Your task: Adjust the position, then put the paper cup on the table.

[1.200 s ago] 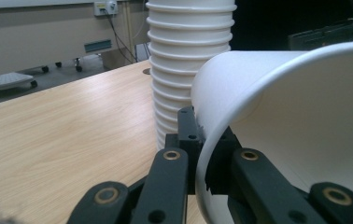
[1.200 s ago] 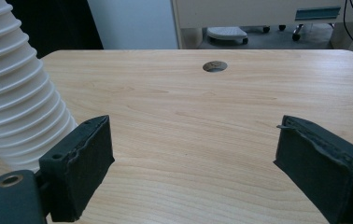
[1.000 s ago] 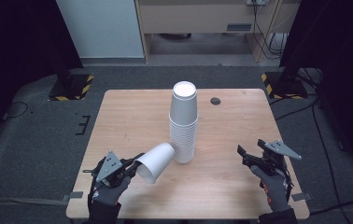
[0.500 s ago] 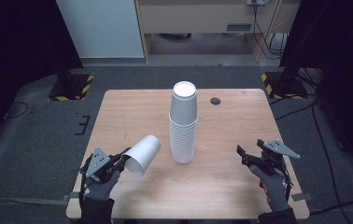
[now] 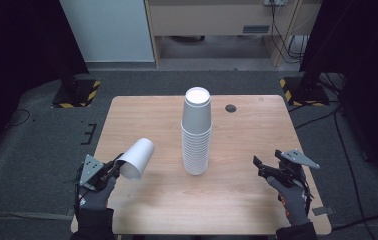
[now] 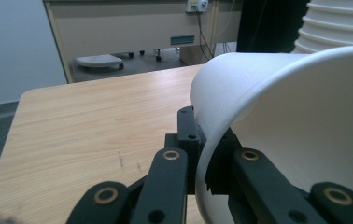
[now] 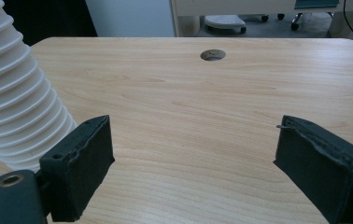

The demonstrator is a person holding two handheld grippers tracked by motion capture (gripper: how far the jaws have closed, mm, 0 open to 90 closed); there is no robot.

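Note:
A tall stack of white paper cups point(image 5: 197, 135) stands upside down at the middle of the wooden table point(image 5: 247, 130). My left gripper point(image 5: 118, 168) is near the table's front left, shut on the rim of a single white cup point(image 5: 137, 157) that lies tilted, base pointing up and away. In the left gripper view the jaws pinch the cup's point(image 6: 296, 116) wall at my left gripper point(image 6: 207, 158), with the stack point(image 6: 338, 23) behind at the right. My right gripper point(image 5: 261, 168) hovers at the front right, open and holding nothing. Between its pads point(image 7: 79, 158) the right gripper point(image 7: 193, 154) has bare wood, with the stack point(image 7: 16, 93) at its left.
A small round grommet hole point(image 5: 231, 108) sits in the table's far right part, also visible as the hole point(image 7: 213, 54) ahead of the right gripper. Dark floor surrounds the table, with a cabinet and cables beyond the far edge. Black stands with striped bases flank the table.
My left gripper has carried the single cup leftward, away from the stack, toward the table's front left. The right gripper has stayed where it was.

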